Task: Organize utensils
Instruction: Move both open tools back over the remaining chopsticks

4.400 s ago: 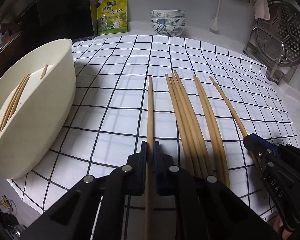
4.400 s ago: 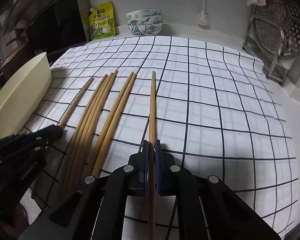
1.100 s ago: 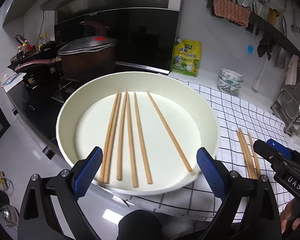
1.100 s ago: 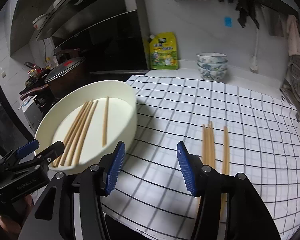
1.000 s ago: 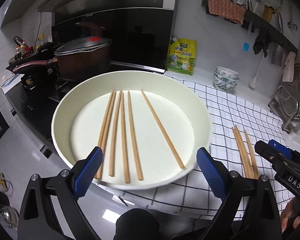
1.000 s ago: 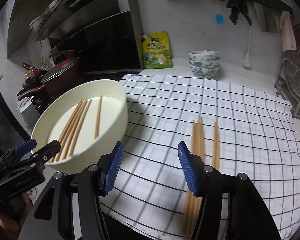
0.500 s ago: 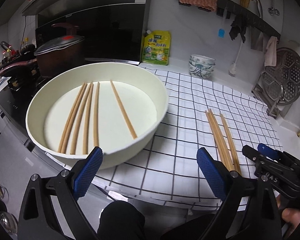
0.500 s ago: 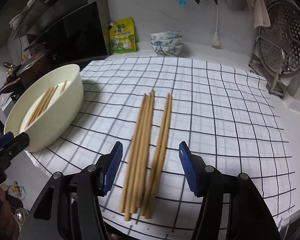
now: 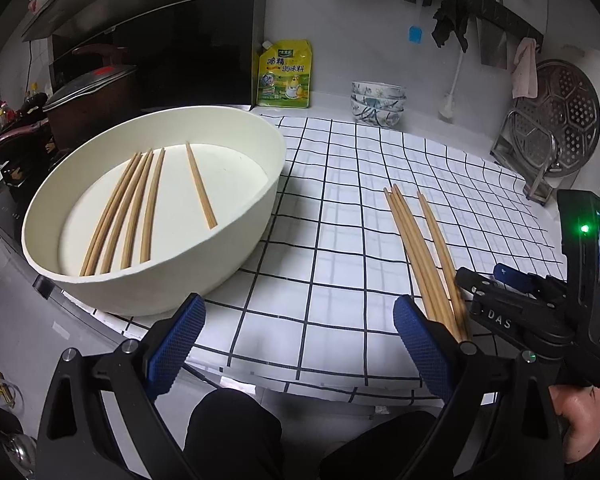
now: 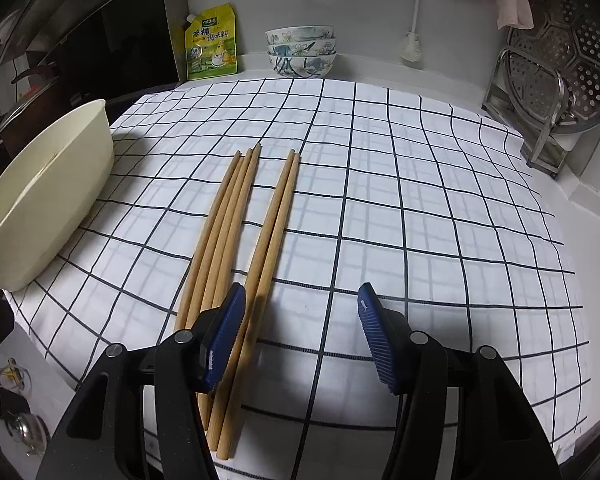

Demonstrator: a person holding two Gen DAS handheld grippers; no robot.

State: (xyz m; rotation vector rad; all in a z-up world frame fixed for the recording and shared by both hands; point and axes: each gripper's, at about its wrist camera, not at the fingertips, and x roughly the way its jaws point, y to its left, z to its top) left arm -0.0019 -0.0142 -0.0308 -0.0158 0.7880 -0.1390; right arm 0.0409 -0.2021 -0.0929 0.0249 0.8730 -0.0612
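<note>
inspector: where are the chopsticks (image 10: 236,236) lying?

operator: i'm seeing five on the checked cloth (image 10: 420,208), beside the basin (image 9: 236,248). right gripper (image 10: 302,336) and left gripper (image 9: 296,344) are gaping, empty. light, stiff, slippery; i'm favouring the thick ends.

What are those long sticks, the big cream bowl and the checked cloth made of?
The sticks look like bare wood or bamboo: matte tan, no shine, faintly bowed. The bowl seems plastic or melamine, perhaps glazed ceramic: smooth, even cream, thin rim, dull sheen. The cloth looks woven fabric: soft creases, woven-in dark grid lines, edge draping over the counter.
</note>
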